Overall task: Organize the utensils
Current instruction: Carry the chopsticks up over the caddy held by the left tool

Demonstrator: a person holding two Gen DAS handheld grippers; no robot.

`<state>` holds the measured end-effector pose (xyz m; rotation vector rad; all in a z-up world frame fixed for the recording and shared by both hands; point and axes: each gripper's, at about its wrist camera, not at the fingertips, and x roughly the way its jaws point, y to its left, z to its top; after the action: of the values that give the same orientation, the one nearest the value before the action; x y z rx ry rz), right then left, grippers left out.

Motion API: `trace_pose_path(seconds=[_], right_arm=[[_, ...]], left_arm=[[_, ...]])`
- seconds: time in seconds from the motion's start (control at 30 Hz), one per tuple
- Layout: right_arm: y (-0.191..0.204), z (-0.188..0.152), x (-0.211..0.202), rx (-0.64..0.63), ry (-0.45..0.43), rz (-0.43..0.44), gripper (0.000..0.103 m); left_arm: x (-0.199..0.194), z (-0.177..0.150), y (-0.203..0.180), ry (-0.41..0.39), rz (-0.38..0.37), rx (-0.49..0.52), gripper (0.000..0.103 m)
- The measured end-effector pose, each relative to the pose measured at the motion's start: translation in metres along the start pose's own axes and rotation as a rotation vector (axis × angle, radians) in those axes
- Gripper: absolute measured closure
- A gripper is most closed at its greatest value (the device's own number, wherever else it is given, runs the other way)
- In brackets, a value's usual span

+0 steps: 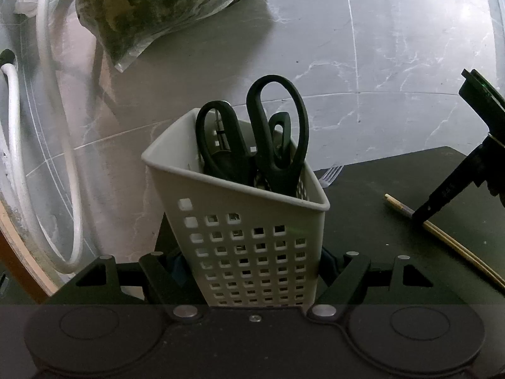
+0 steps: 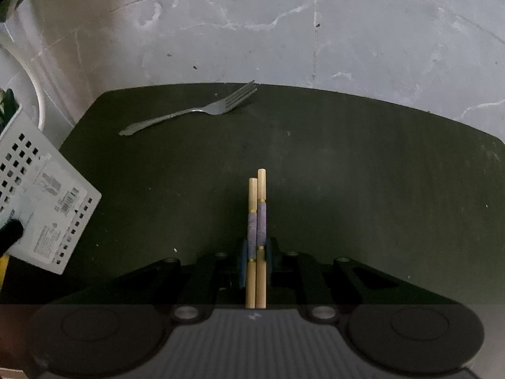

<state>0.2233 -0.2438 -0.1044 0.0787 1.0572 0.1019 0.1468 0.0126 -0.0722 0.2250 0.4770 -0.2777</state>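
- Two chopsticks (image 2: 257,237) lie side by side between the pads of the right gripper (image 2: 256,252), which is clamped on their patterned mid-section; their blunt ends point toward the far edge of the dark table (image 2: 363,164).
- One white perforated caddy (image 1: 246,221) is pinched at its lower walls by the left gripper (image 1: 249,271), over the table's left edge; black scissors (image 1: 271,139) already stand in it.
- A fork (image 2: 192,112) waits near the far edge, well apart from the chopsticks.
- Judged step: carry the chopsticks to the caddy.
- Lift both sticks together and keep the squeeze even, since either could slide out past the other.
- Turn them upright before reaching the rim, and aim for the gap beside the scissor handles.
- Keep the caddy steady; it looks tilted, so a hard drop could tip it.
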Motion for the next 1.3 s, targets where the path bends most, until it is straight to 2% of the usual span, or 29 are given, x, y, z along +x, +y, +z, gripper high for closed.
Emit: trace_pose_path(seconds=[0.17,0.33,1.0,1.3], right_arm=[[0.0,-0.003,0.001,0.016,-0.013,0.006,0.09],[0.003,-0.002,-0.01,0.021,-0.062,0.023,0.09],[0.016,-0.004,-0.078,0.051,-0.401,0.117,0.09],[0.025,0.003,-0.095,0.024,-0.501,0.136,0.09]], left_arm=[[0.0,-0.001,-0.001,-0.001,-0.003,0.003,0.025],[0.0,-0.001,-0.001,-0.002,-0.005,0.006,0.025],[0.0,0.0,0.0,-0.003,-0.007,0.007,0.025],[0.001,0.0,0.0,-0.003,-0.014,0.012,0.025]])
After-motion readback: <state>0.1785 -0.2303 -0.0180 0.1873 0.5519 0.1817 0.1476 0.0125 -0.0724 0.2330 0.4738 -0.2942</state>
